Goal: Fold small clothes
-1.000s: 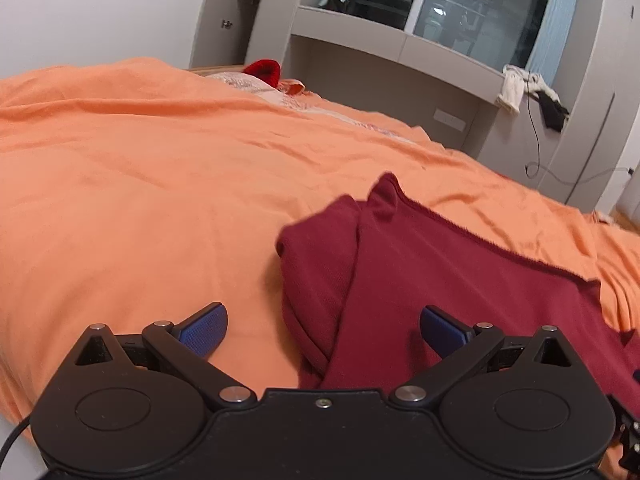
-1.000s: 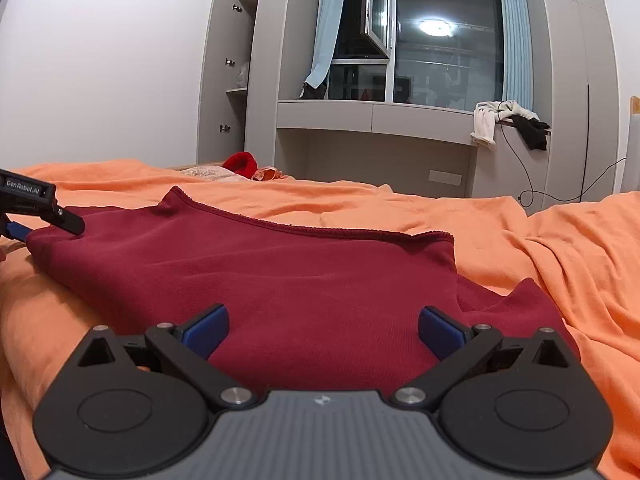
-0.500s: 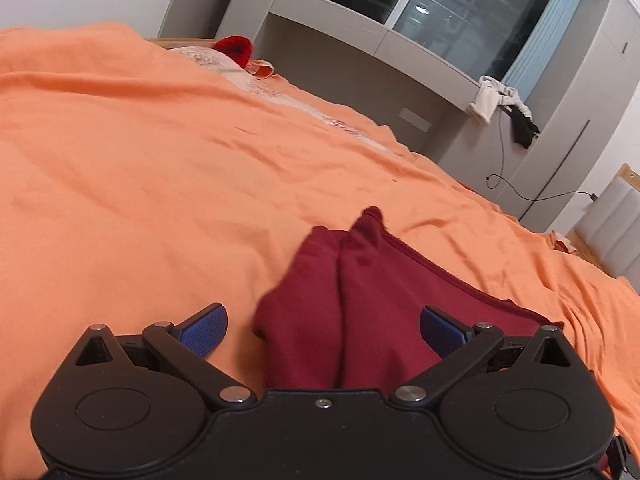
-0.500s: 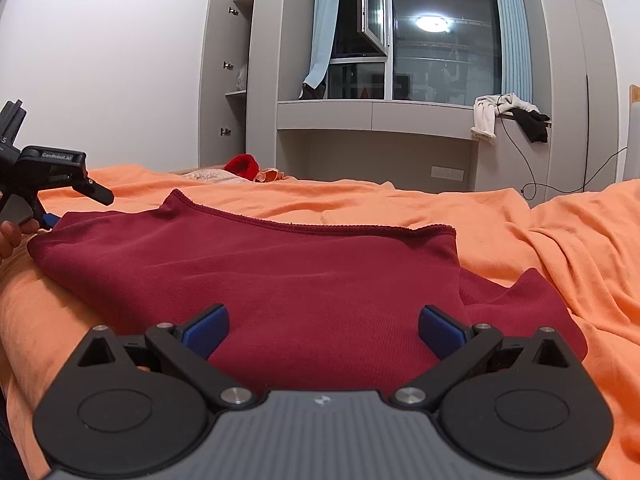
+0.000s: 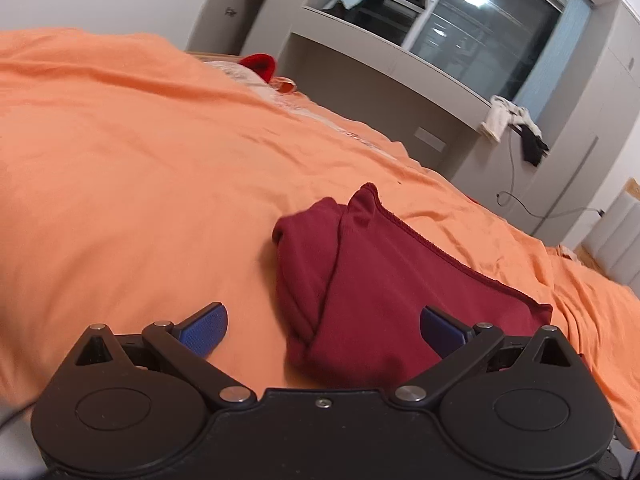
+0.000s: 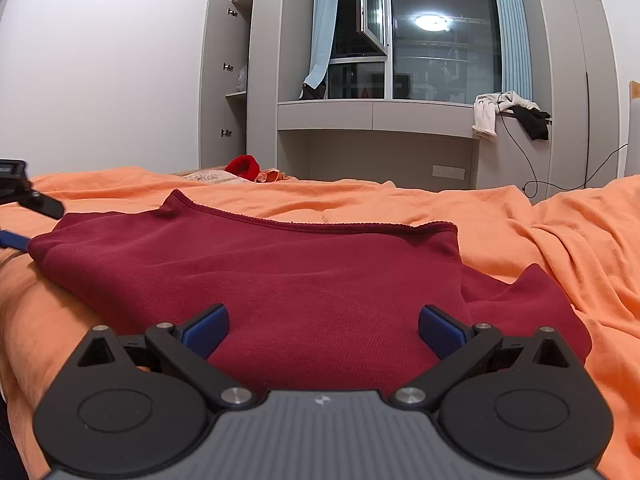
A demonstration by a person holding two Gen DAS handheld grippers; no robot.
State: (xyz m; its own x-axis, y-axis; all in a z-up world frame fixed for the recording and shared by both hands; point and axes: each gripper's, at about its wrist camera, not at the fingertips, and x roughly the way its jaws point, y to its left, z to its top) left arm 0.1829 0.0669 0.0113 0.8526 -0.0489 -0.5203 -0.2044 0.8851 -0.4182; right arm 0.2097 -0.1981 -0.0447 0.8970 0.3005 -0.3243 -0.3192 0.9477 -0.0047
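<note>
A dark red garment (image 5: pixel 384 280) lies folded on the orange bed cover (image 5: pixel 120 168), its left end bunched into a thick fold. It also fills the middle of the right wrist view (image 6: pixel 280 272), with a hemmed edge at the far side and a loose flap at the right. My left gripper (image 5: pixel 323 326) is open and empty, hovering just above the garment's left end. My right gripper (image 6: pixel 323 326) is open and empty, just above the garment's near edge. The left gripper shows at the left edge of the right wrist view (image 6: pixel 24 204).
The orange cover (image 6: pixel 560 240) is rumpled at the right. A red item (image 6: pixel 242 166) and a pale pillow lie at the bed's far end. Grey cupboards, a window ledge with draped clothes (image 6: pixel 508 114) and a hanging cable stand beyond the bed.
My left gripper lifted and tilted, then came back lower over the garment's left end. The right gripper and the garment have hardly moved.
</note>
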